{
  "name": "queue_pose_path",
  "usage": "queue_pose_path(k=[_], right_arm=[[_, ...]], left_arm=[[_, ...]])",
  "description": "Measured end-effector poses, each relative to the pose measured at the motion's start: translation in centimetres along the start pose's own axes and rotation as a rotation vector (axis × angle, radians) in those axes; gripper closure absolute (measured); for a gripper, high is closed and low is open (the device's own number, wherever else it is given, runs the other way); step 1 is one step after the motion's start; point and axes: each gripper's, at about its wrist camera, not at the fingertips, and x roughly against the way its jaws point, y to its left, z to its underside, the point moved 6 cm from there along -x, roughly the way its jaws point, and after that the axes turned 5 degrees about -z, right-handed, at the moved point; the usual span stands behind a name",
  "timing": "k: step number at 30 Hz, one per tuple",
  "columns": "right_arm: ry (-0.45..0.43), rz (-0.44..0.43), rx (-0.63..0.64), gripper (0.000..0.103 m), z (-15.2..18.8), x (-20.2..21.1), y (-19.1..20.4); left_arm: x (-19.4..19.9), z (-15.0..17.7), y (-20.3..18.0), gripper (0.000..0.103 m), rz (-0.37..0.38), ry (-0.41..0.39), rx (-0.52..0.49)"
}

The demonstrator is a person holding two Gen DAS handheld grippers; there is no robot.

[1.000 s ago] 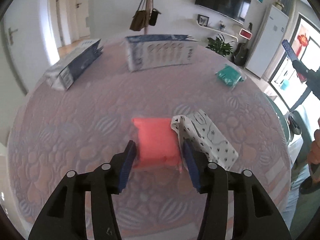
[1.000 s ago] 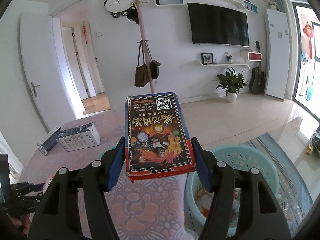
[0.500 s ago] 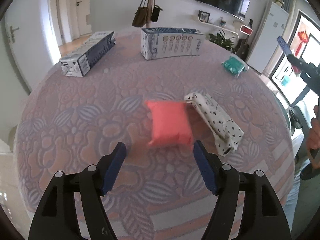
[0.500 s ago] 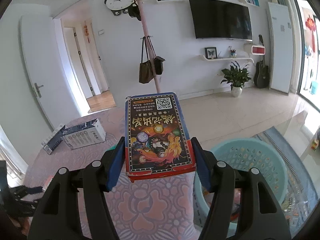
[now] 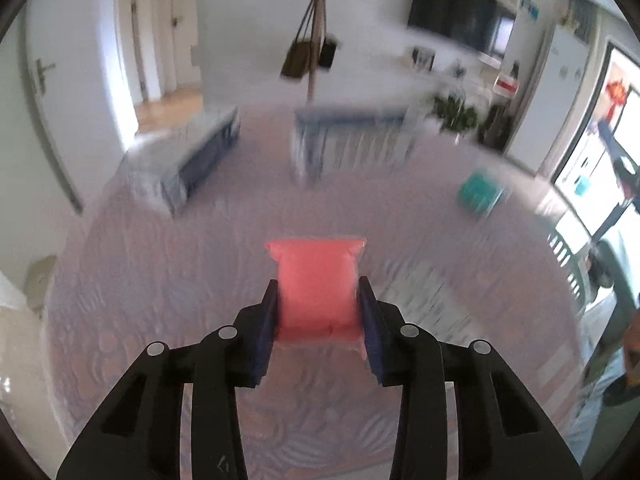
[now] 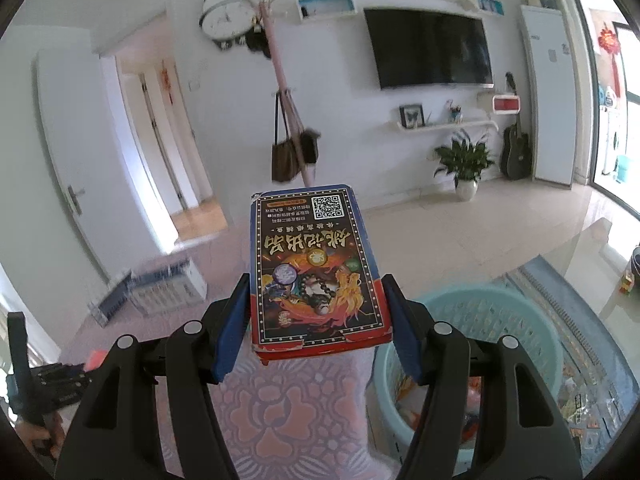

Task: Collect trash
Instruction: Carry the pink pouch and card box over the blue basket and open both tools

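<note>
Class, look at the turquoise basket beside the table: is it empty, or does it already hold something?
Not empty. The right wrist view shows wrappers and packets lying inside the turquoise basket, below the table edge.

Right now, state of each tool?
Left tool: closing on the pink packet, pads against its sides.
Right tool: shut on the illustrated card box.

A lived-in home living room, this: there's the flat television [image 6: 430, 53] mounted on the wall at one o'clock, a wall clock [image 6: 224, 16] up at eleven and a coat stand [image 6: 286, 100] hung with bags dead ahead. Potted plant [image 6: 465, 164] and guitar [image 6: 516, 148] over at two o'clock, and a flowered tablecloth [image 6: 276, 412] right below us.
</note>
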Motion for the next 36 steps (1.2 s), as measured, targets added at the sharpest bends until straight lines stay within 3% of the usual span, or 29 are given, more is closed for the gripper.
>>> queue_pose_path(k=[5, 10, 14, 17, 20, 23, 28, 30, 36], right_arm=[[-0.058, 0.072, -0.036, 0.043, -1.5, 2.3, -2.7], [-0.041, 0.147, -0.137, 0.043, -1.3, 2.8, -6.7], [0.046, 0.252, -0.237, 0.043, 0.4, 2.0, -11.0], [0.095, 0.257, -0.313, 0.043, 1.8, 1.5, -13.7], [0.159, 0.317, -0.355, 0.042, 3.2, 1.1, -16.1], [0.219, 0.345, -0.411, 0.042, 4.8, 0.5, -18.1], [0.247, 0.367, -0.445, 0.042, 6.0, 0.2, -19.2], [0.254, 0.360, -0.450, 0.042, 6.1, 0.0, -19.2], [0.258, 0.351, -0.424, 0.040, 5.8, 0.2, -18.2]], left_arm=[[4.5, -5.6, -5.0, 0.067, 0.104, -0.162, -0.055], [5.3, -8.5, -12.8, 0.066, 0.235, -0.210, -0.143], [3.8, -9.2, -19.5, 0.066, 0.346, -0.188, -0.196], [1.8, -8.5, -24.0, 0.066, 0.415, -0.129, -0.223], [-0.4, -7.7, -27.3, 0.066, 0.474, -0.063, -0.229], [-2.6, -7.1, -29.3, 0.066, 0.519, -0.019, -0.216], [-4.4, -6.0, -31.6, 0.064, 0.542, 0.021, -0.213], [-5.1, -6.0, -32.4, 0.049, 0.543, 0.032, -0.207], [-5.7, -5.8, -33.2, 0.032, 0.552, 0.050, -0.215]])
